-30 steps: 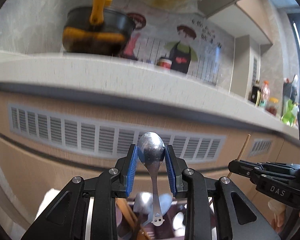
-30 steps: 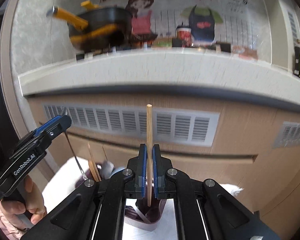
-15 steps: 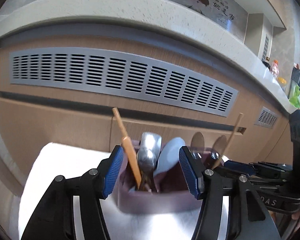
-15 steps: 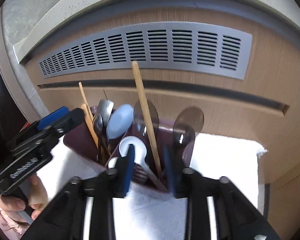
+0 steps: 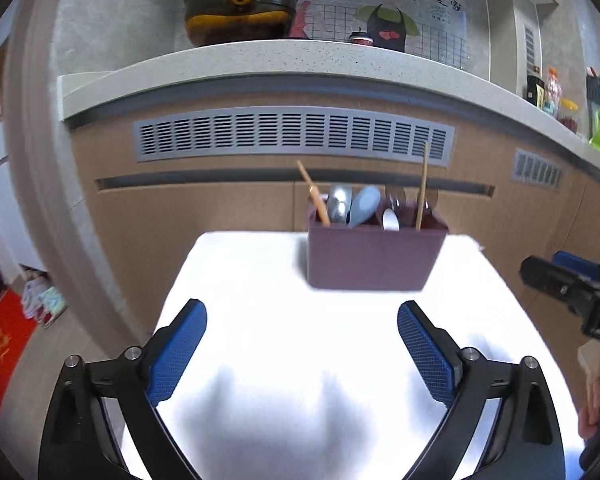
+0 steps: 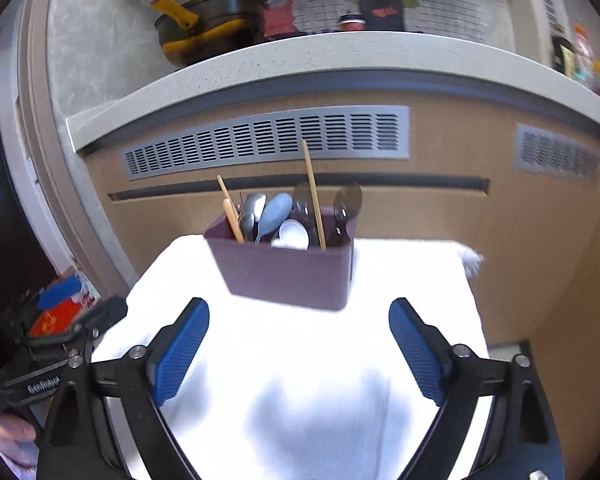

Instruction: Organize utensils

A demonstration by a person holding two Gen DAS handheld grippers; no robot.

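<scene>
A: Why do both claws sit back at the near edge with nothing in them?

B: The left claw [image 5: 302,354] and the right claw [image 6: 299,350] have just been opening. Their blue pads stand wide apart, and only the white cloth [image 5: 284,280] on the worktop shows between them. I'd judge each has let its piece go and pulled clear so nothing gets knocked.

A: Where are the utensils, then?

B: Farther off, in the purple caddy [image 5: 374,258], which stands at the far edge of the cloth, close against the wooden cabinet front [image 5: 228,208]. They stand upright, bowls upward, so the walls keep them from falling.

A: Sorted?

B: It seems so. In the left part are two short wooden sticks [image 6: 231,212], a metal spoon [image 5: 337,204] and a pale blue spoon [image 5: 363,206]. To the right are a white spoon [image 6: 294,233], a tall chopstick [image 6: 313,196] leaning a little, and some dark translucent spoons [image 6: 348,202].

A: And behind?

B: A grey vent grille [image 5: 292,134], then a higher counter carrying a black and yellow pot [image 5: 240,12].
</scene>
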